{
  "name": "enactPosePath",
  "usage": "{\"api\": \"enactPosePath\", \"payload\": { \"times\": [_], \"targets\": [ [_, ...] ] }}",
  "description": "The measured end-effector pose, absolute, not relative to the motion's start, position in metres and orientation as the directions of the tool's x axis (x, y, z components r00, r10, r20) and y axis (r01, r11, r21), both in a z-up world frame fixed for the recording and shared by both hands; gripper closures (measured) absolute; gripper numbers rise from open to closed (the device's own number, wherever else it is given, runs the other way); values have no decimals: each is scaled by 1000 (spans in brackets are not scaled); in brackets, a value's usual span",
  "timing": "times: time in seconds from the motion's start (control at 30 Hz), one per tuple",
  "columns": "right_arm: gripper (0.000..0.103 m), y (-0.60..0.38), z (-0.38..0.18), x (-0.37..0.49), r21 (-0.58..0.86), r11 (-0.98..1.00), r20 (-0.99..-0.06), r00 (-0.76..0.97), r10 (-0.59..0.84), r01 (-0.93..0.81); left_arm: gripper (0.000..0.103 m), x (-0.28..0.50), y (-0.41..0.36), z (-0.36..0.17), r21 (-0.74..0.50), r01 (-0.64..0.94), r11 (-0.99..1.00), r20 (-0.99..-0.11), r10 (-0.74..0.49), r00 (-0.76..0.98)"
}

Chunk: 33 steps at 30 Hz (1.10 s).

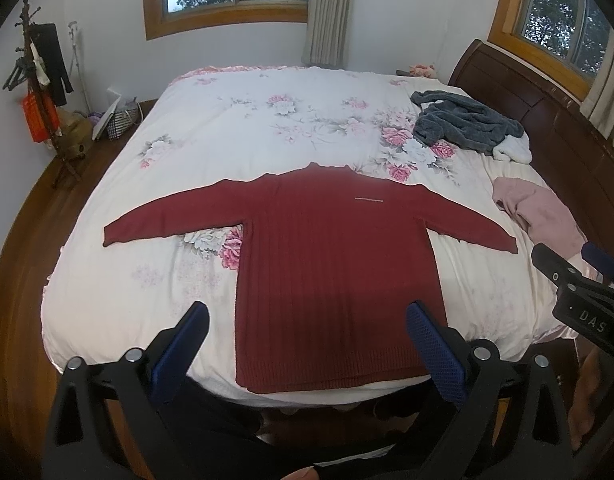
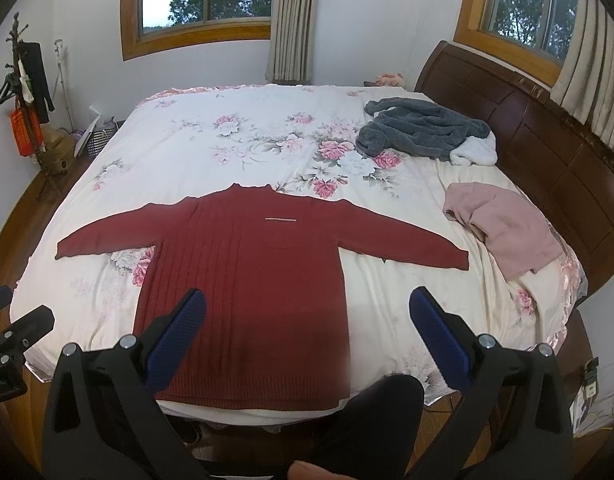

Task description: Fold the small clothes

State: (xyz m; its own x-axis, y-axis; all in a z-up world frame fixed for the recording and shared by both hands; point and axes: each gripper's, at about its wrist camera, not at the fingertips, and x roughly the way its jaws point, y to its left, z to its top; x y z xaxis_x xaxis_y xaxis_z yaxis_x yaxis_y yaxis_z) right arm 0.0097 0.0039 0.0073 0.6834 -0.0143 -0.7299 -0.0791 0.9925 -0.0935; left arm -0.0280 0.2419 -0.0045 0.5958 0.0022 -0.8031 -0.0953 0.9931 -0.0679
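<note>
Bed: large, covered by a white quilt printed with pink and grey flowers, dark wooden headboard along its right side. Smooth fabric, a few shallow creases.

Red sweater: dark red rib-knit, long-sleeved, laid flat at the near edge of the bed with both sleeves spread outward and the collar pointing away. Hem lies at the mattress edge, closest to both grippers. A thin pale strip marks the chest.

Grey garment: fluffy, crumpled, with a white fleecy part at its right end, lying far right on the bed, well apart from the sweater.

Pink garment: soft, loosely bunched, near the right bed edge, beside the sweater's right sleeve end but not touching it.

Left gripper: held above the hem region, fingers spread wide, holding nothing. Blue textured pads on black frames.

Right gripper: likewise spread wide and empty, over the sweater's lower right portion and bare quilt. Not touching cloth.

Nothing lies between either gripper and the sweater.

Coat stand: in the far left corner, hung with dark items and a red tag
</note>
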Motion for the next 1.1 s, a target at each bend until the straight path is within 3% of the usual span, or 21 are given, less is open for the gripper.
{"api": "enactPosePath", "payload": {
  "times": [0.5,0.6,0.7,0.8,0.97,1.03,1.1],
  "targets": [
    [3,0,-2,25,-102,992,-736,676,-27,-72,4,-16,240,-12,-120,-75,990,-775,-47,630],
    [3,-13,-14,36,-86,993,-698,716,-6,-75,4,-7,252,-30,-163,-95,982,-755,-62,652],
    [3,-43,-42,61,38,986,-680,719,144,-161,4,5,272,-53,-273,-114,955,-727,-127,674],
    [3,-93,-83,102,150,987,-744,652,150,-56,4,19,283,-73,-279,-148,949,-745,-117,657],
    [3,-227,-151,148,456,860,-739,636,224,228,4,34,279,-86,-233,-160,959,-755,-75,651],
    [10,-274,-180,158,561,760,-724,640,258,328,4,38,278,-90,-251,-156,955,-748,-89,657],
    [33,-326,-218,171,668,612,-696,647,311,425,4,42,274,-94,-260,-134,956,-721,-100,686]
  ]
}}
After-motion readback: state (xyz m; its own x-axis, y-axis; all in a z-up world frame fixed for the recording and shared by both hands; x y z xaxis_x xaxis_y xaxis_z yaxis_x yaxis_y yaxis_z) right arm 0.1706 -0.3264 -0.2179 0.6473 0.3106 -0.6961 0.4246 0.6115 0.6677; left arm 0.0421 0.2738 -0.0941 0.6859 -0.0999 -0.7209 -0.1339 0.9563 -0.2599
